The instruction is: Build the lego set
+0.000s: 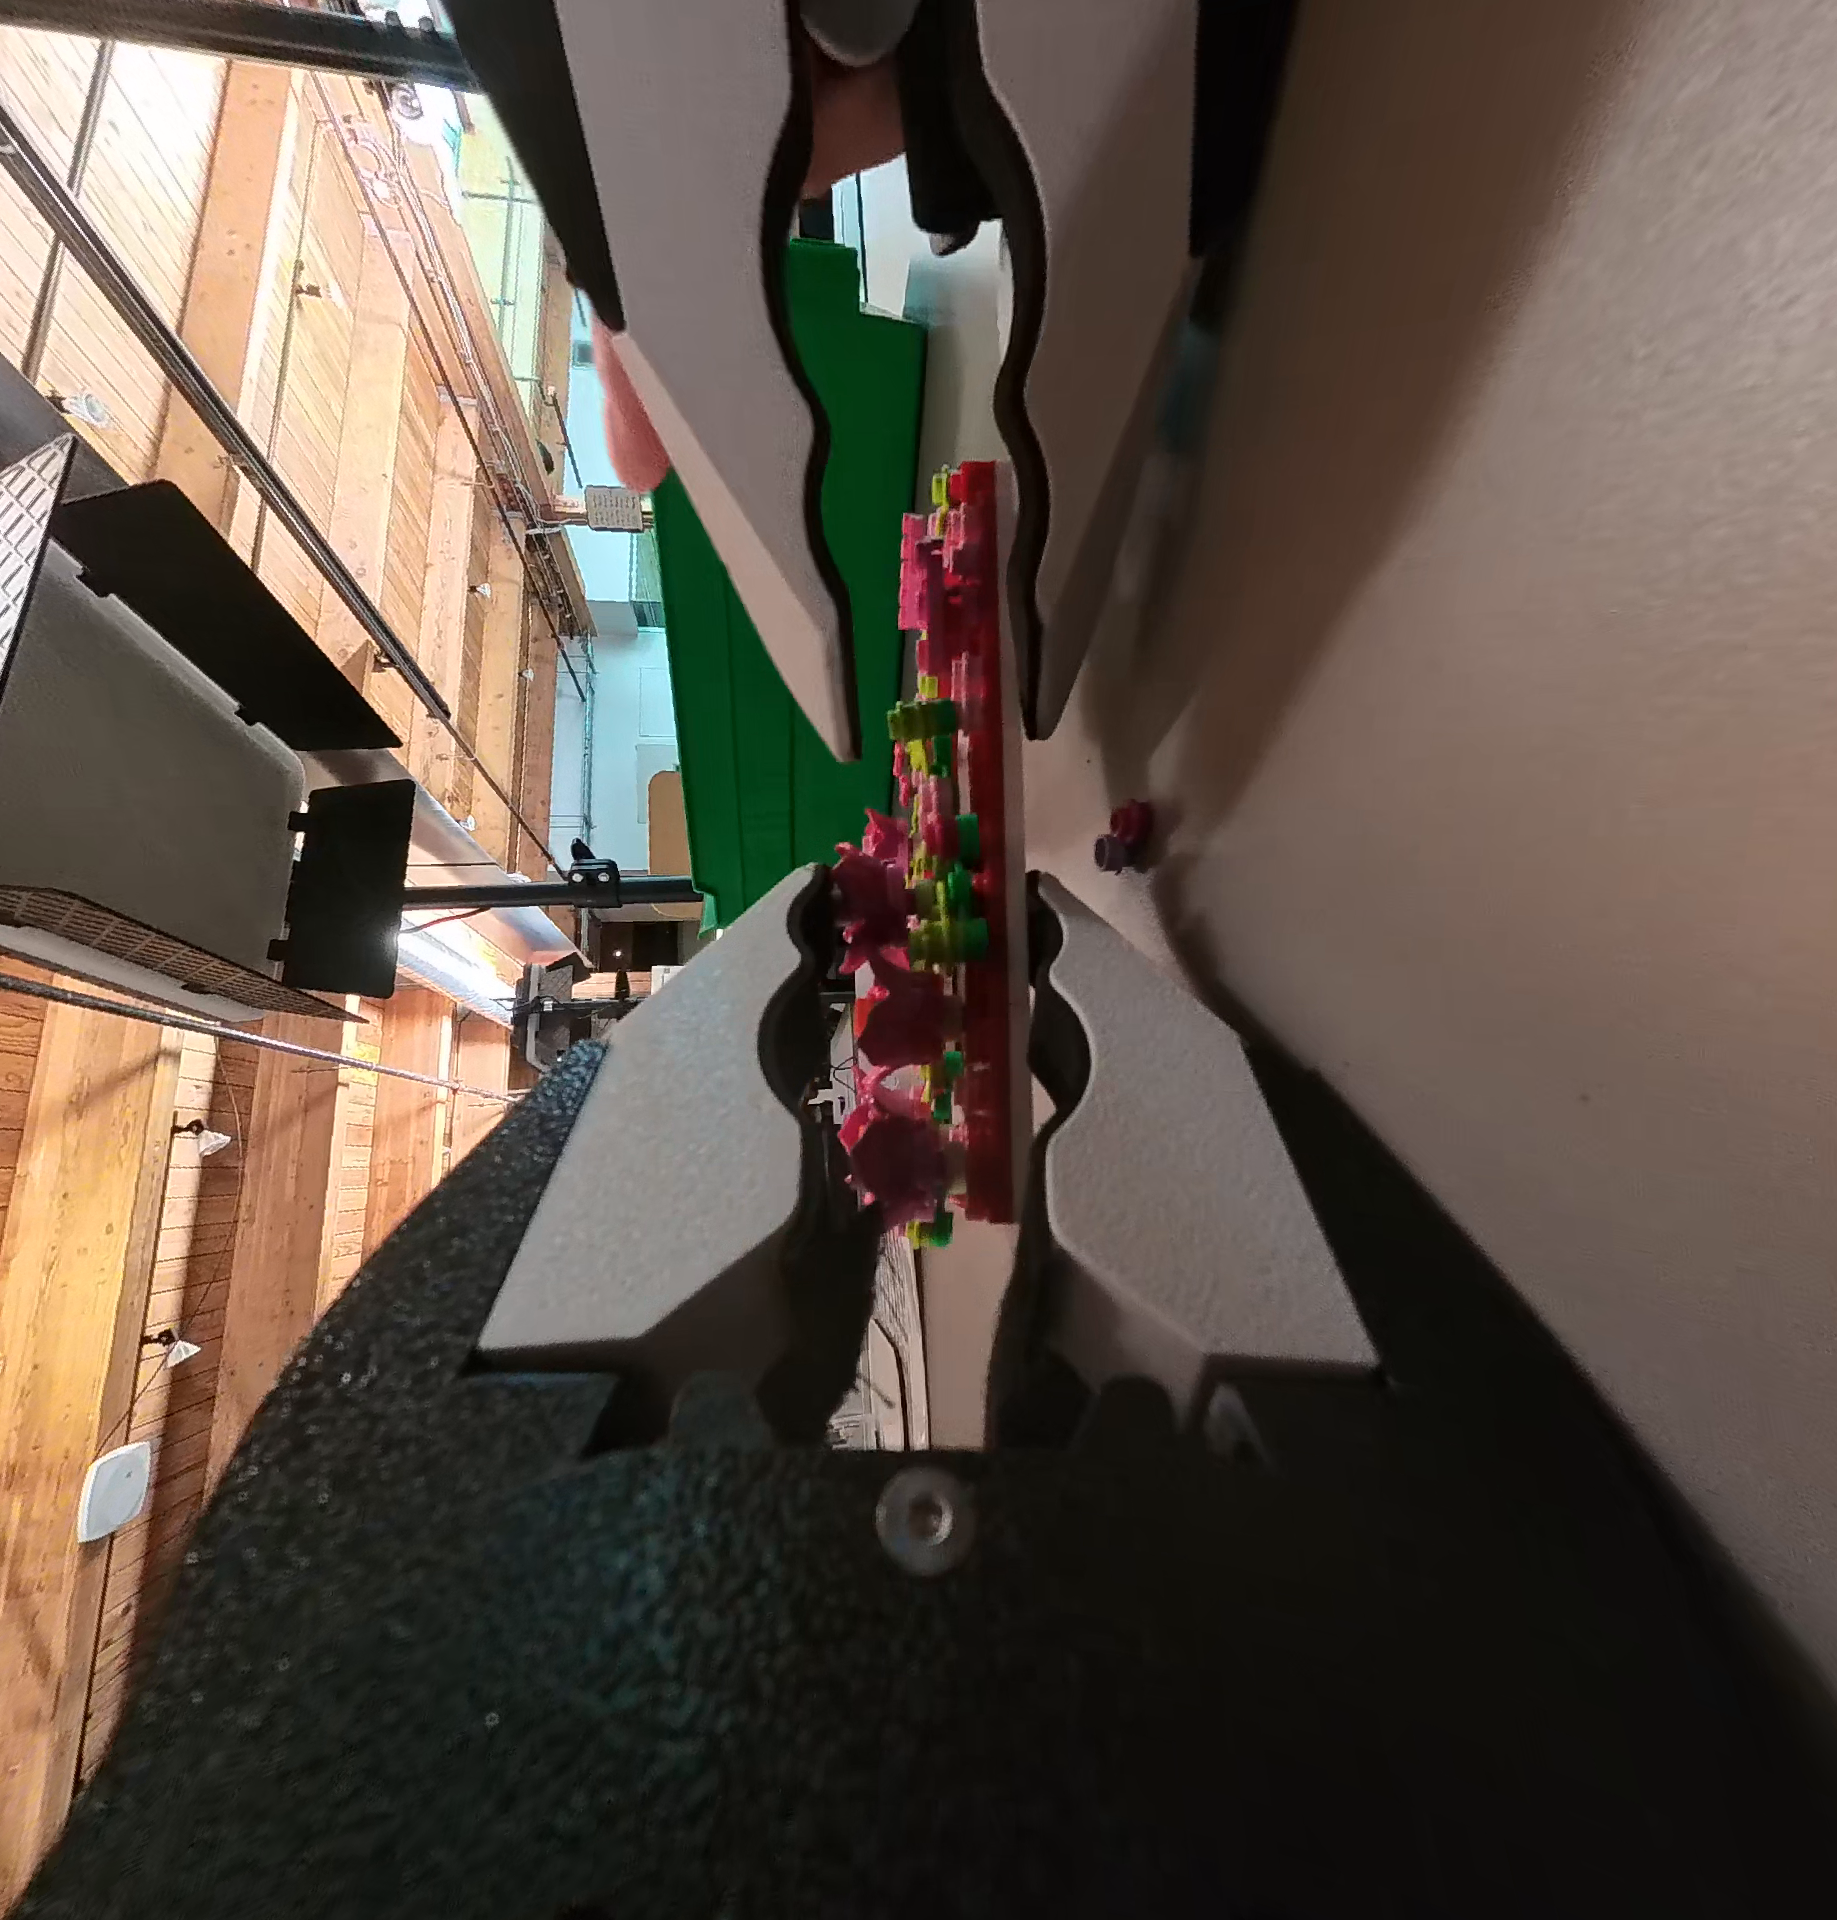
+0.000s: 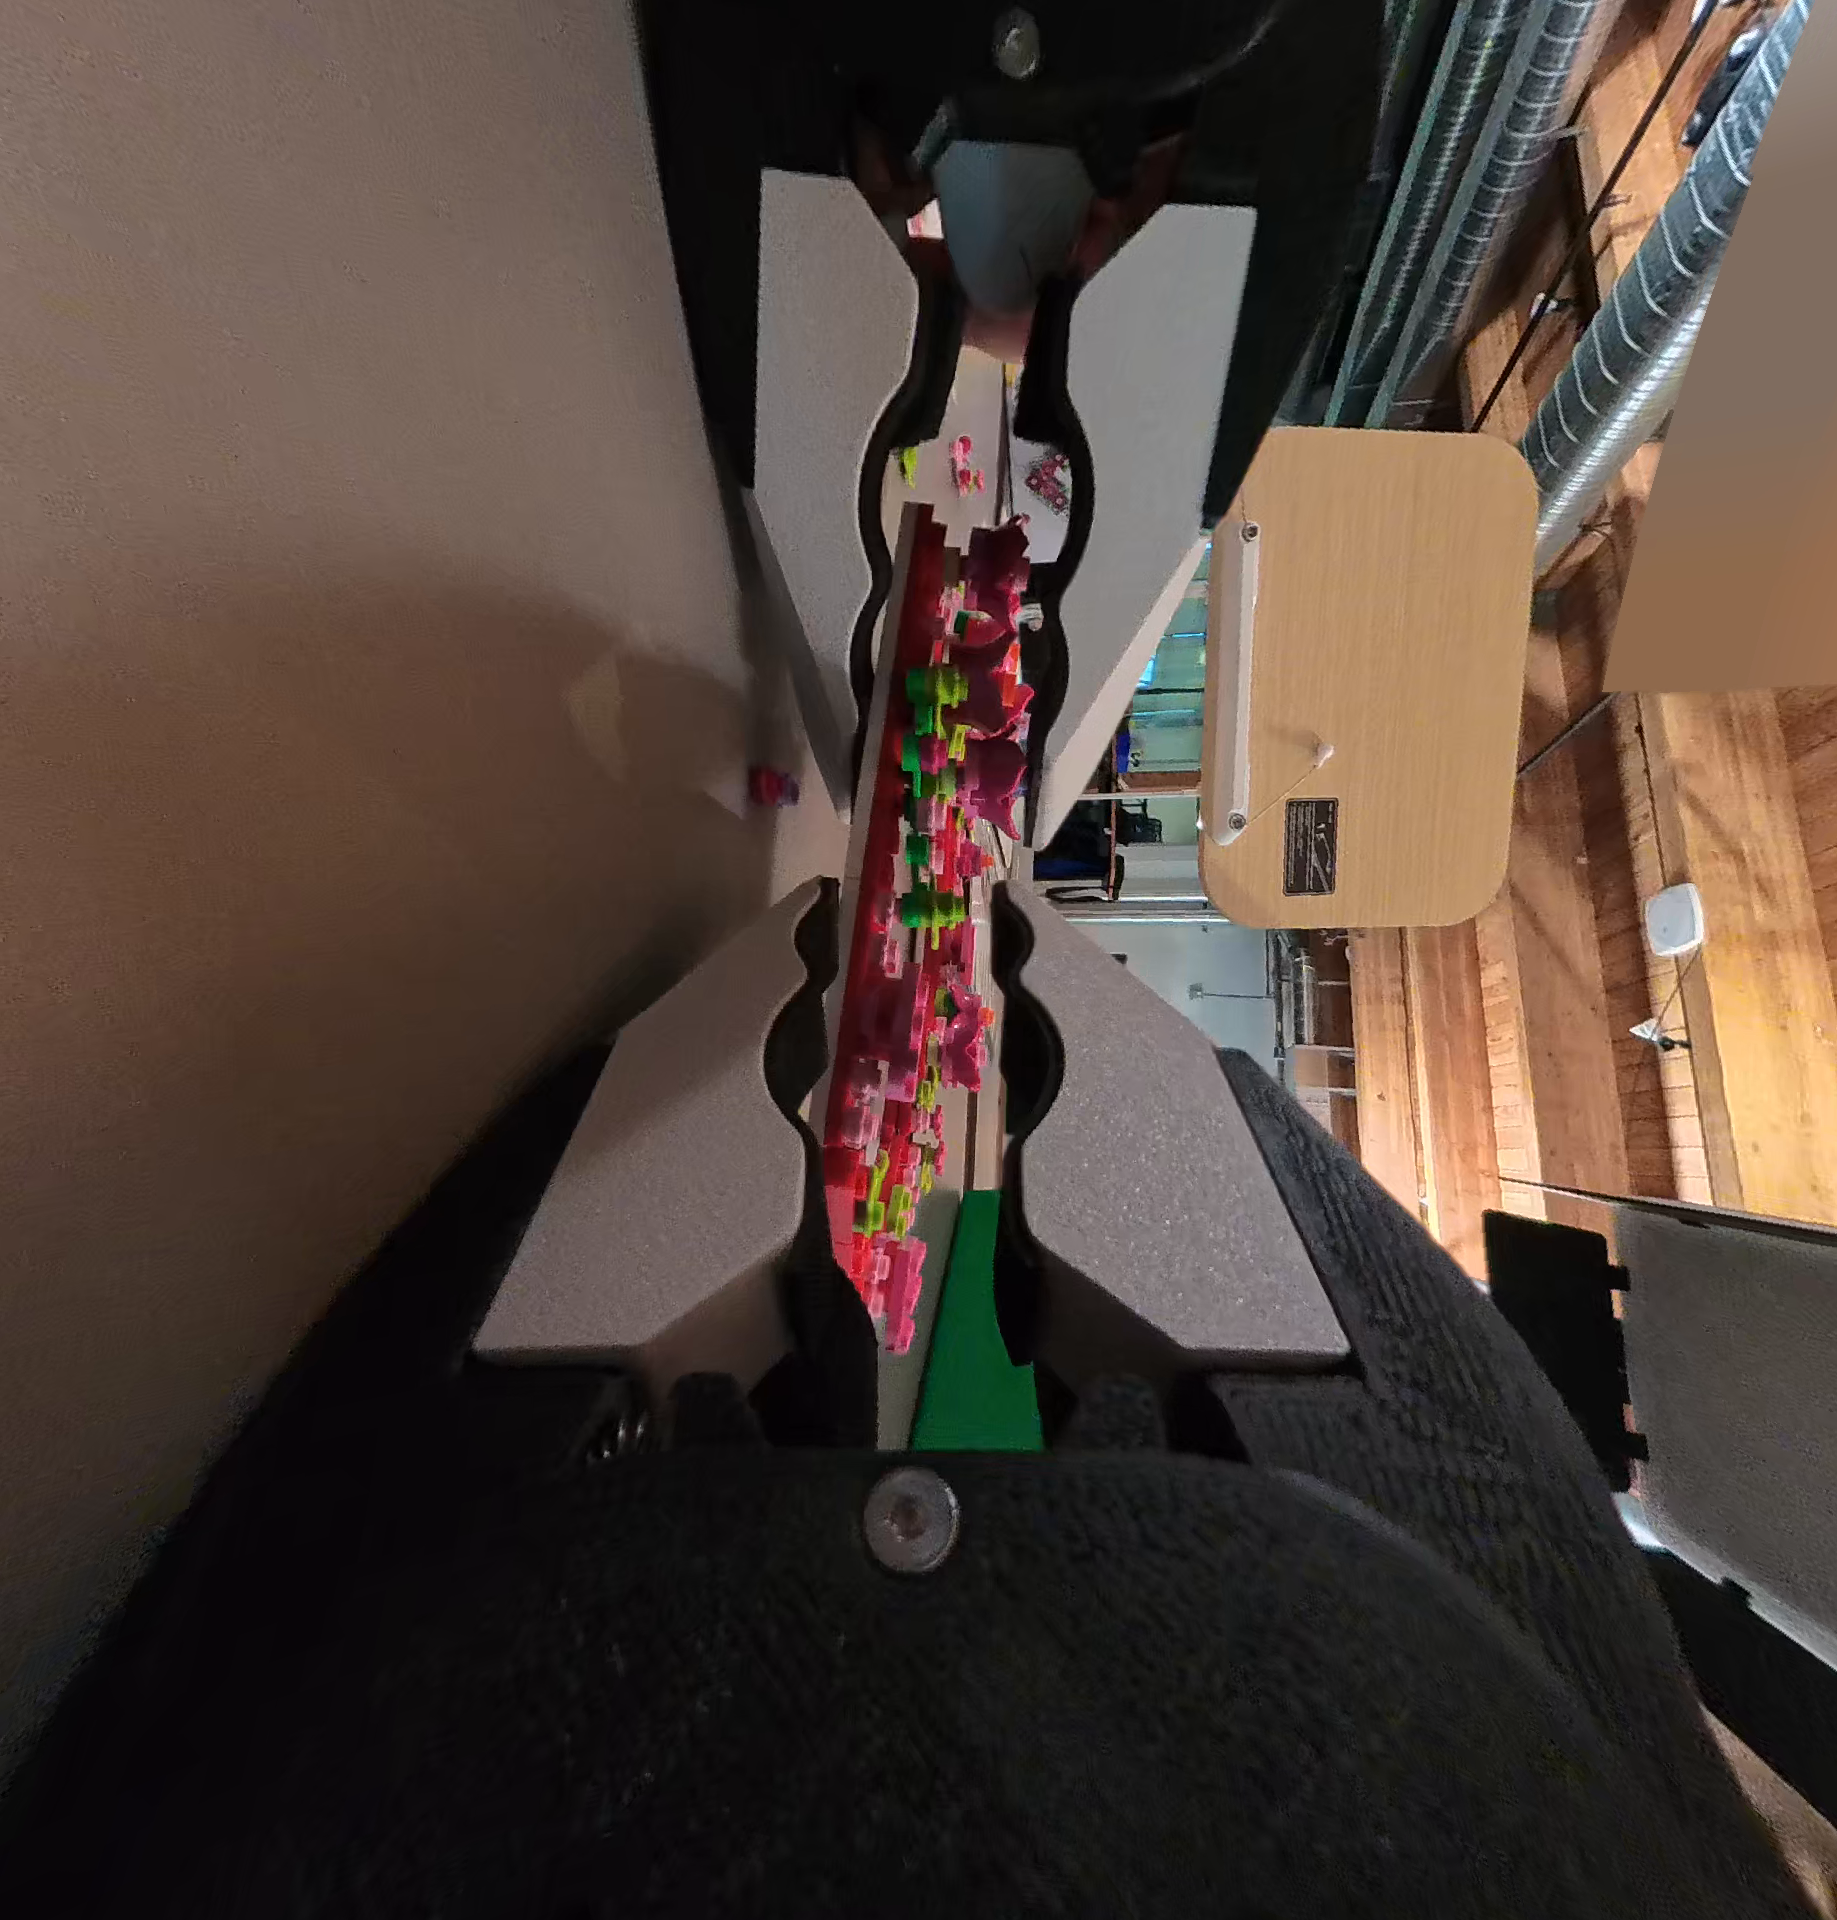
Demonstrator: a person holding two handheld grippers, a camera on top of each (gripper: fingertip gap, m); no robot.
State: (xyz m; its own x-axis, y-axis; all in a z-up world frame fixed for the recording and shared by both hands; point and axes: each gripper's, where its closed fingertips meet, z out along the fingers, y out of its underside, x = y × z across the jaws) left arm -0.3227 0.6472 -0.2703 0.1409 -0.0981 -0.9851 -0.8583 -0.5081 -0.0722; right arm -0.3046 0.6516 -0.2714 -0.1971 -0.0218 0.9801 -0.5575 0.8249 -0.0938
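1. Surface (image 1: 1516, 727): pale and matte, seen rolled a quarter turn in both wrist views. It carries the whole build.

2. Green backdrop (image 1: 768, 644): a large sheet standing behind the work area, well apart from the model.

3. Left gripper (image 1: 929, 888): its two grey jaws stand either side of the near end of the model with a gap between them. Whether the tips press on the plate I cannot tell.

4. Right gripper (image 2: 914, 899): facing the left one from the opposite end, its jaws likewise parted around the model. Contact cannot be made out here either.

5. Lego build (image 2: 893, 935): a long red base plate lying flat on the surface between the two grippers. It is thickly covered along its length, so the task looks well advanced.

6. Magenta flowers (image 1: 883, 1039): several large blossoms clustered at one end of the plate, apparently seated.

7. Lime and green pieces (image 2: 929, 904): small leaf-like parts dotted among pink bricks.

8. Loose piece (image 1: 1122, 836): a small pink and purple part on the bare surface, just beside the plate, not yet attached.

9. Further loose bits (image 2: 961, 462): tiny pink and green parts beyond the plate's far end. By my judgement, these leftovers are what remains to be fitted.
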